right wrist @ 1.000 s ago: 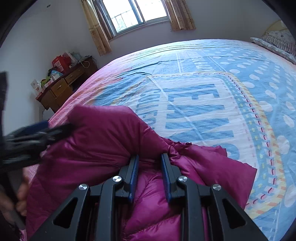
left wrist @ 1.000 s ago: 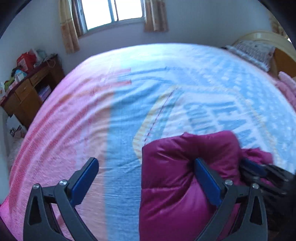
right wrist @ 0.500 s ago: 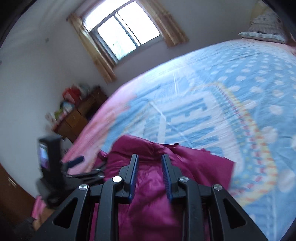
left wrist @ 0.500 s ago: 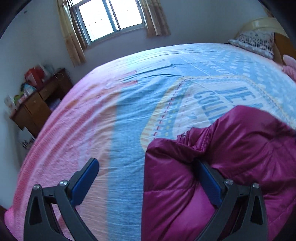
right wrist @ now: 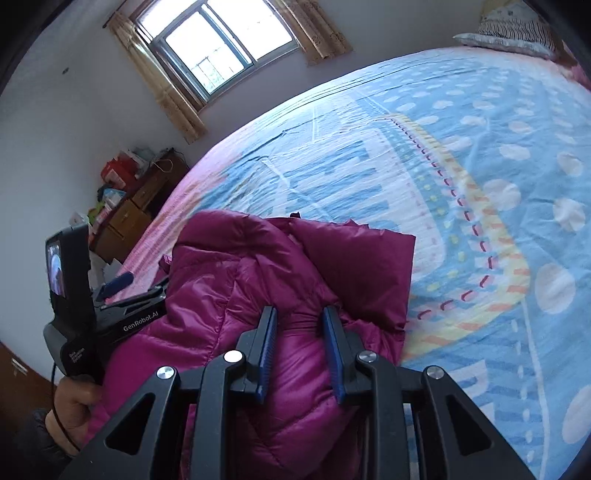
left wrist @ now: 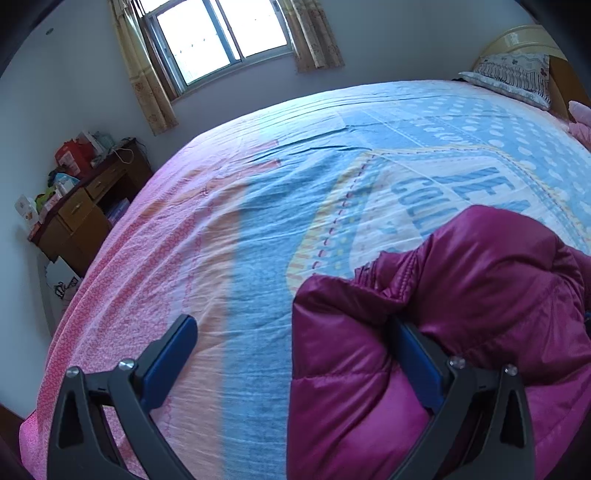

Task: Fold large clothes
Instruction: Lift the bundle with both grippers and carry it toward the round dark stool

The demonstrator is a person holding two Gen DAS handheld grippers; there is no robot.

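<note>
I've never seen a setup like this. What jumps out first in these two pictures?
A puffy magenta down jacket lies bunched at the near edge of a wide bed, on a blue, pink and white bedsheet. The right gripper pinches a fold of it between blue pads; the left gripper stands wide open at its edge. Behind, a bright window and a cluttered wooden desk.

Black right gripper (right wrist: 299, 325), blue-padded jaws, silver screws.

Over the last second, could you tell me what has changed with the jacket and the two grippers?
The magenta jacket has settled lower and flatter on the bed sheet, its raised fold dropped. The right gripper stays closed on a pinch of it. The left gripper stays wide open at its edge, one finger against the fabric.
</note>
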